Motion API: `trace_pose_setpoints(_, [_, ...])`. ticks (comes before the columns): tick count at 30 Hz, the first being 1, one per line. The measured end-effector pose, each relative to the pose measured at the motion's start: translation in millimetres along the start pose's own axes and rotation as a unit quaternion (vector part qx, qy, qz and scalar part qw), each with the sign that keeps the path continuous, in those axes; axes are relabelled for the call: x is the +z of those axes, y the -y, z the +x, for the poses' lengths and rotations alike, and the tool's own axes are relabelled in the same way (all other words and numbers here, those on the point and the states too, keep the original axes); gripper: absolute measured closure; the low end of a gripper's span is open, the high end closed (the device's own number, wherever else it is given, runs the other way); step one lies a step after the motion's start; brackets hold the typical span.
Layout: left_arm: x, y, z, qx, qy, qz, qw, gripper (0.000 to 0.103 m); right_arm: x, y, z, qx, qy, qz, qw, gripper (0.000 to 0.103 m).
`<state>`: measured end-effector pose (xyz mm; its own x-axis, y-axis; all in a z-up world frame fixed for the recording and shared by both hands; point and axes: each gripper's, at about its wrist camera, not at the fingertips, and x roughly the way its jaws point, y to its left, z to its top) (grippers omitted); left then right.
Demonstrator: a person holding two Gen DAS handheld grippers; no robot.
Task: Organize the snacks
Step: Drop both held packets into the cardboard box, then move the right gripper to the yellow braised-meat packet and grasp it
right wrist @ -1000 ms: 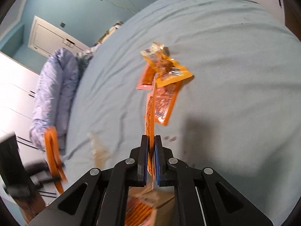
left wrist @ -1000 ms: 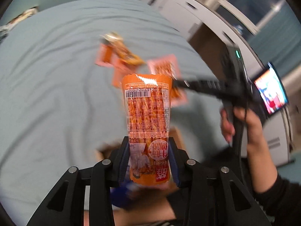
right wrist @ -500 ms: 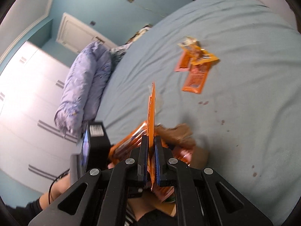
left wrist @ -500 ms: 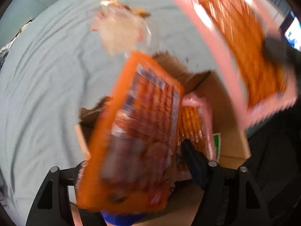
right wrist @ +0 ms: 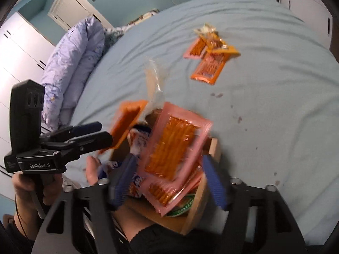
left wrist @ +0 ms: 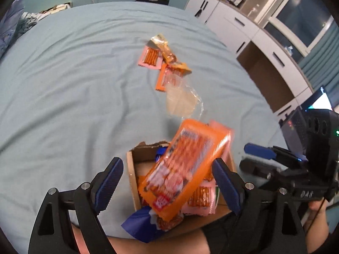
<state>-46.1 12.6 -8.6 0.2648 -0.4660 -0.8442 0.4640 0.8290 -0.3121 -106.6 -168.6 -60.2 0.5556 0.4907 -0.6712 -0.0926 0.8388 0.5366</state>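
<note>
My left gripper (left wrist: 167,180) is open above a cardboard box (left wrist: 132,173). An orange snack pack (left wrist: 186,165) is blurred between its jaws, free of both, dropping onto the snacks in the box. My right gripper (right wrist: 169,182) is open too. A pink snack pack (right wrist: 173,146) hangs blurred between its jaws over the same box (right wrist: 197,213), touching neither finger. Several snack packs (left wrist: 165,67) still lie together on the blue bed; they also show in the right wrist view (right wrist: 209,57). A clear wrapper (left wrist: 180,101) lies between them and the box.
The blue bedsheet (left wrist: 63,95) spreads around the box. A rolled purple duvet (right wrist: 72,63) lies along the bed's left side. White cabinets (left wrist: 243,27) stand to the right. The other gripper shows in each view: right one (left wrist: 296,165), left one (right wrist: 42,144).
Both grippers have opened and let go of their packs over the box. The orange and pink packs are dropping into it. Both grippers moved back from the pile to above the box.
</note>
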Motion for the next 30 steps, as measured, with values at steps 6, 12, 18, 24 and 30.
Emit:
trace_pose_setpoints(6, [-3.3, 7.2, -11.8, -0.019, 0.02, 0.005, 0.9996, 0.016, 9.3, 20.1, -20.3, -0.04, 0.094, 0.046, 0.994, 0.036])
trace_pose_setpoints(12, [2.5, 4.3, -32.1, 0.065, 0.092, 0.0, 0.9936, 0.015, 27.7, 21.0, -25.4, -0.155, 0.121, 0.019, 0.98, 0.036])
trace_pose_setpoints(18, [3.9, 11.6, -31.4, 0.149, 0.113, 0.036, 0.9817, 0.008, 36.1, 3.7, -15.6, -0.233, 0.121, -0.017, 0.965, 0.036])
trace_pose_setpoints(24, [4.5, 13.0, -26.8, 0.162, 0.103, 0.047, 0.9803, 0.004, 44.9, 6.2, -2.3, -0.218, 0.09, -0.027, 0.971, 0.036])
trace_pose_setpoints(30, [8.6, 7.8, -22.0, 0.162, 0.089, 0.037, 0.982, 0.004, 54.0, 28.3, -18.1, -0.176, 0.077, -0.01, 0.981, 0.036])
